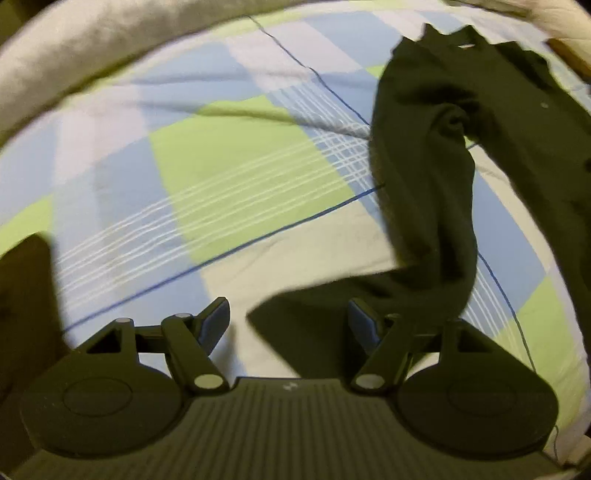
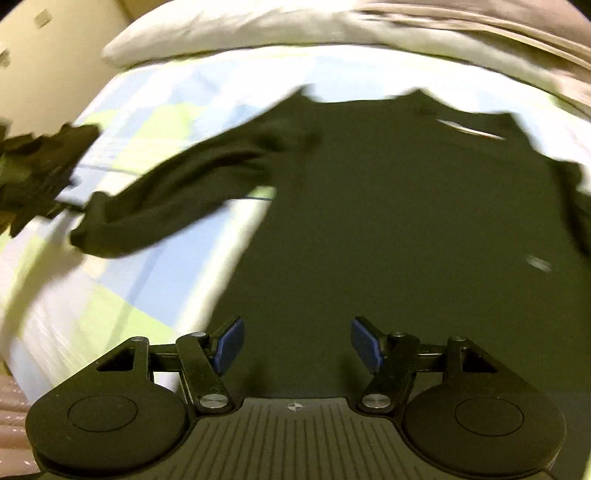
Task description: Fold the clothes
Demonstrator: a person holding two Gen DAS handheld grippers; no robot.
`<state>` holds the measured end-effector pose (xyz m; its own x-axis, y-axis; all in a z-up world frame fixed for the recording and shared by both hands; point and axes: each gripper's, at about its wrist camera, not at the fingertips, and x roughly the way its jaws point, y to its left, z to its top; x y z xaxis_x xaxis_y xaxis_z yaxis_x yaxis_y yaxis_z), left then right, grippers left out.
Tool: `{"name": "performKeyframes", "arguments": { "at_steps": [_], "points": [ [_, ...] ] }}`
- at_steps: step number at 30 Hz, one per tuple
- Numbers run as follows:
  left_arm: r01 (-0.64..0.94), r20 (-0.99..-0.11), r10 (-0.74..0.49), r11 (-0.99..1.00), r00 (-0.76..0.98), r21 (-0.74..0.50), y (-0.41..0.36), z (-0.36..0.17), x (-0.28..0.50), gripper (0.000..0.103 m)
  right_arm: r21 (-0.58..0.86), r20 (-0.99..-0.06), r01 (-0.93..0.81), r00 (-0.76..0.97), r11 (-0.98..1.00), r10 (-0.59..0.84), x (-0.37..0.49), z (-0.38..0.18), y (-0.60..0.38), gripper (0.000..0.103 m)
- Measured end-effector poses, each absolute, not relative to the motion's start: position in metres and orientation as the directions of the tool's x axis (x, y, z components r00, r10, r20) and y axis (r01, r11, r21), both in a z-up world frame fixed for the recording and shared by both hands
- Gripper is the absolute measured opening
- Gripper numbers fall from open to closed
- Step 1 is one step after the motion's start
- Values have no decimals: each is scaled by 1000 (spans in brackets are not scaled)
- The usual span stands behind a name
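Both sets of tongs are over the bed now, pointing steeply down, and both views are smeared with blur. The left tongs (image 1: 289, 321) stand apart, blue pads facing each other across a gap with nothing pinched between them; right under that gap lies the cuff end of a dark sleeve (image 1: 424, 206), loose on the checked bedsheet (image 1: 207, 147) of blue, green and white squares crossed by thin blue lines. That sleeve runs up and away to the body of the dark long-sleeved top (image 1: 517, 122) at the right of the left-hand view. Over to the right tongs (image 2: 297, 341): apart as well, pads clear of the cloth, hanging above the broad dark body of the top (image 2: 406, 221), which is spread flat on the bed with its neckline at the far side. From that view the sleeve (image 2: 166, 206) stretches out to the left, lying across the sheet (image 2: 122, 280), its cuff rumpled. Further left, at the frame's edge, sits another crumpled dark heap of fabric (image 2: 33, 173), apart from the cuff; what garment it is I cannot tell. Along the far side of the bed lies pale bedding (image 2: 258, 26), a pillow or folded quilt, beige and cream.
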<state>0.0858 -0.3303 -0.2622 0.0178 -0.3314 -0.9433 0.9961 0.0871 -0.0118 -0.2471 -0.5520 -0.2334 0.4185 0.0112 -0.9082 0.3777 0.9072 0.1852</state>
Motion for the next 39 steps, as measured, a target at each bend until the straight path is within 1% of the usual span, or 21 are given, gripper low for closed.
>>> {"name": "performKeyframes", "arguments": {
  "at_steps": [1,2,3,4,5,7,9,11,13,15,17,19,20,25,27,28,31,33,35,37,39],
  "points": [
    [997,-951,-308,64,-20,-42,-338,-274,91,61,187,-908,362,419,913,20,-233,-242,-539,67],
    [997,-958,-282,42,-47,-61,-340,-282,95,52,186,-909,352,417,917,24,-217,-248,-529,67],
    [997,-962,-263,25,-69,-78,-342,-287,98,37,186,-912,350,409,918,29,-203,-256,-524,67],
    [997,-958,-279,27,-68,-79,-337,-279,101,17,187,-918,351,394,917,36,-191,-265,-521,67],
    [996,-953,-294,29,-67,-79,-332,-270,103,2,189,-925,356,378,915,44,-180,-273,-520,67],
    [995,-936,-352,85,-28,-61,-314,-244,115,2,191,-935,371,351,909,53,-166,-279,-516,67],
    [975,-921,-384,220,68,-20,-283,-214,134,2,192,-938,379,343,905,55,-165,-273,-513,67],
    [940,-925,-352,340,144,17,-252,-197,151,2,191,-940,395,336,899,53,-162,-271,-511,67],
    [913,-941,-290,406,176,46,-232,-197,159,3,191,-944,415,328,890,50,-159,-272,-511,67],
    [886,-944,-261,458,204,65,-224,-201,161,11,194,-948,446,316,874,49,-159,-276,-514,67],
    [863,-942,-235,496,240,96,-221,-205,159,11,202,-950,486,309,850,49,-159,-279,-518,67],
    [867,-932,-246,483,267,121,-226,-204,148,12,213,-949,520,311,827,49,-167,-278,-523,67],
    [873,-927,-257,471,272,125,-231,-204,142,15,213,-949,532,312,820,44,-172,-277,-525,67],
    [936,-917,-348,345,193,66,-268,-197,109,20,172,-955,596,297,785,-17,-211,-266,-543,67],
    [954,-914,-373,295,161,48,-288,-192,92,24,159,-955,620,295,769,-40,-232,-258,-556,67],
    [962,-912,-383,271,148,42,-298,-190,83,24,139,-954,628,292,765,-67,-244,-252,-566,67],
    [980,-902,-416,194,114,34,-335,-183,48,25,52,-950,663,262,747,-167,-283,-234,-604,67],
    [986,-894,-437,165,98,27,-362,-182,24,30,6,-943,703,241,712,-231,-315,-224,-638,67],
    [990,-887,-456,138,74,12,-388,-178,-5,32,-33,-934,742,215,670,-284,-350,-218,-675,67],
    [994,-884,-465,112,54,2,-412,-176,-41,34,-60,-927,767,194,639,-320,-386,-216,-714,67],
    [996,-885,-463,91,48,6,-438,-179,-83,38,-88,-922,772,175,630,-344,-421,-220,-751,67]
  ]
}}
